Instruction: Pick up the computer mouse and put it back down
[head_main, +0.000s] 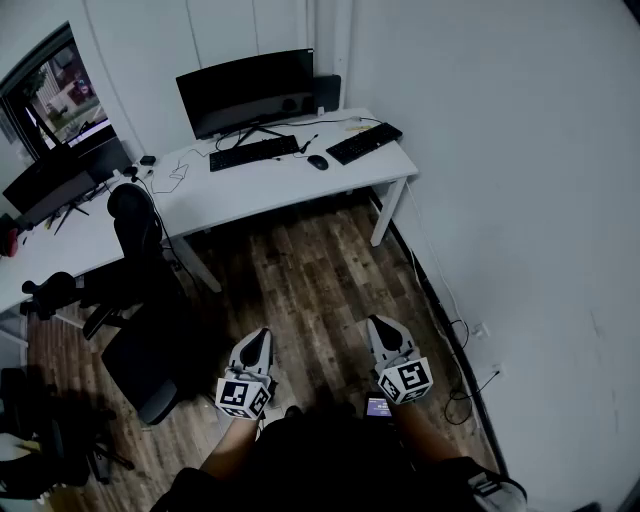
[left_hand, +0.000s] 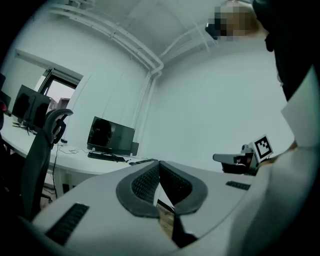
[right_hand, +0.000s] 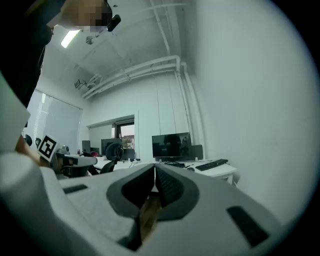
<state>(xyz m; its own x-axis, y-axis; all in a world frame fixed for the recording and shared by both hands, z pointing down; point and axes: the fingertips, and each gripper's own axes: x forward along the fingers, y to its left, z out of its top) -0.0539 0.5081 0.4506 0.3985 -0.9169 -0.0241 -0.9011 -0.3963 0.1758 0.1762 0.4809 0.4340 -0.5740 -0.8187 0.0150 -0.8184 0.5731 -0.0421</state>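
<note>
You're standing back from the white tabletop (head_main: 262, 190), well apart from it, with wood-plank floor (head_main: 310, 270) between you and it. The computer mouse (head_main: 317, 162) lies on that tabletop, a small dark oval between the two black keyboards: one keyboard (head_main: 254, 152) to its left in front of the dark monitor (head_main: 247, 92), the other keyboard (head_main: 364, 142) to its right near the tabletop's end. In the head view its long axis seems to slant slightly, from upper left down to lower right, but it is too small there to tell which end is its front.

Your left hand-held gripper (head_main: 260, 336) is held low near your body, pointing level toward the tabletop; its own view shows the two jaws pressed together at the tips with nothing between them (left_hand: 159, 164). Your right hand-held gripper (head_main: 379, 324) sits beside it, apart from it, also level, and its jaws are likewise closed on each other and empty (right_hand: 154, 168). Neither one is anywhere near the mouse. A black office chair (head_main: 140, 300) stands to your left.
</note>
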